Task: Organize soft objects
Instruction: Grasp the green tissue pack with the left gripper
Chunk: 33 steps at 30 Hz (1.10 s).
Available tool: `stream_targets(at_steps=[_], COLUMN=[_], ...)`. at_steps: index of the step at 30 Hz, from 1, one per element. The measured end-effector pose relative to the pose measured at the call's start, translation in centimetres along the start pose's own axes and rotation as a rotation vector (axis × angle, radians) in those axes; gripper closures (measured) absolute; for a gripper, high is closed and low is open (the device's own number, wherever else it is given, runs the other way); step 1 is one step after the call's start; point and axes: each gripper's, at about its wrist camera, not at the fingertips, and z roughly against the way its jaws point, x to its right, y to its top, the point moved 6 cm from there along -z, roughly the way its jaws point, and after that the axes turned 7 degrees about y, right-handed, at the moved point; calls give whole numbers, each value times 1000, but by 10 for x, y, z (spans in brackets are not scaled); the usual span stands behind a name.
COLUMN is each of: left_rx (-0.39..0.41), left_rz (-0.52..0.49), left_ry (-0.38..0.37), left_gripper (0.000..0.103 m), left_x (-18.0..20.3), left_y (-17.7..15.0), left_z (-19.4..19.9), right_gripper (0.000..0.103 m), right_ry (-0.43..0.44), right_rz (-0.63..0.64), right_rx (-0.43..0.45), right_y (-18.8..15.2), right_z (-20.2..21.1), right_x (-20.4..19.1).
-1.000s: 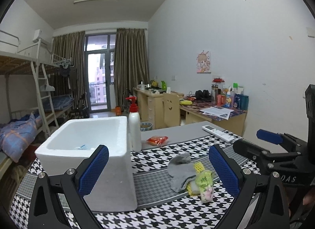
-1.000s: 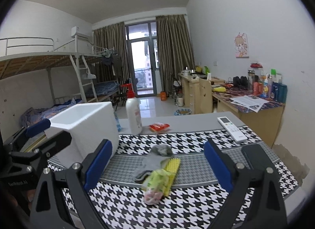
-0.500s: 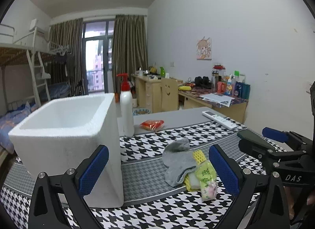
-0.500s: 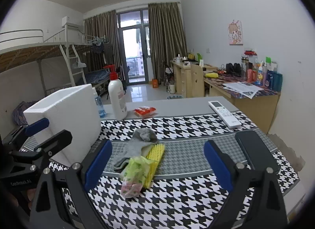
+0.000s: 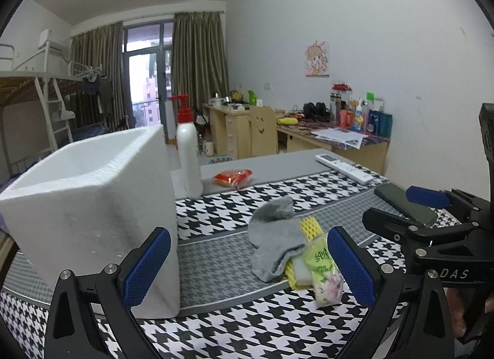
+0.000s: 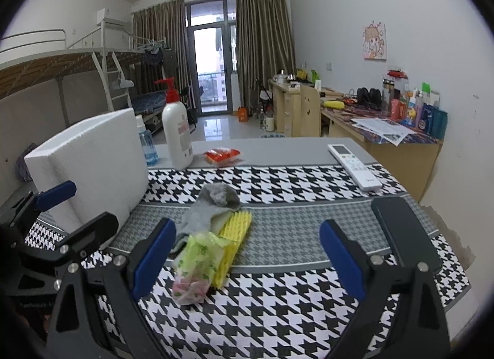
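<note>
A grey sock (image 5: 273, 237) (image 6: 213, 204) lies crumpled on the houndstooth tablecloth, partly over a yellow sponge cloth (image 5: 309, 227) (image 6: 235, 235). A green tissue pack (image 5: 322, 268) (image 6: 197, 266) rests against them. A white foam box (image 5: 92, 201) (image 6: 92, 161) stands to the left. My left gripper (image 5: 247, 266) is open, low over the table, box beside its left finger, pile near its right finger. My right gripper (image 6: 247, 257) is open too, with the pile just inside its left finger. Each gripper shows in the other's view: the right gripper (image 5: 432, 223) and the left gripper (image 6: 61, 217).
A white pump bottle (image 5: 188, 155) (image 6: 176, 130), a red snack packet (image 5: 233, 177) (image 6: 222, 156) and a small blue bottle (image 6: 147, 149) stand at the back. A remote (image 5: 344, 168) (image 6: 353, 169) and a dark phone (image 5: 404, 204) (image 6: 404, 232) lie right. Desks line the far wall.
Both grippers have dropped lower and moved in toward the table; the pile and the box look larger and nearer. The box's inside is now hidden. Both stay open.
</note>
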Motion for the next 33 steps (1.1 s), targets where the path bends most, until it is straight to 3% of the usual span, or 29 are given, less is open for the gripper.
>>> stream_targets(at_steps=[7, 19, 24, 26, 33], left_rx=[-53, -179, -239, -257, -278], left_rz=[-17, -55, -77, -98, -104], left_ry=[-31, -163, -224, -241, -254], left_gripper=[1, 2, 12, 21, 35], left_x=[11, 39, 52, 60, 67], left_y=[-8, -30, -36, -37, -37], left_z=[-12, -31, -37, -39, -45], right_gripper=[7, 7, 7, 7, 7], right_ry=[3, 48, 64, 65, 75], right_rz=[-24, -39, -46, -47, -56], right_rx=[-42, -99, -114, -114, -125], right_y=[-3, 0, 0, 0, -3], right_z=[-11, -30, -32, -33, -35], right_x=[17, 30, 34, 34, 36])
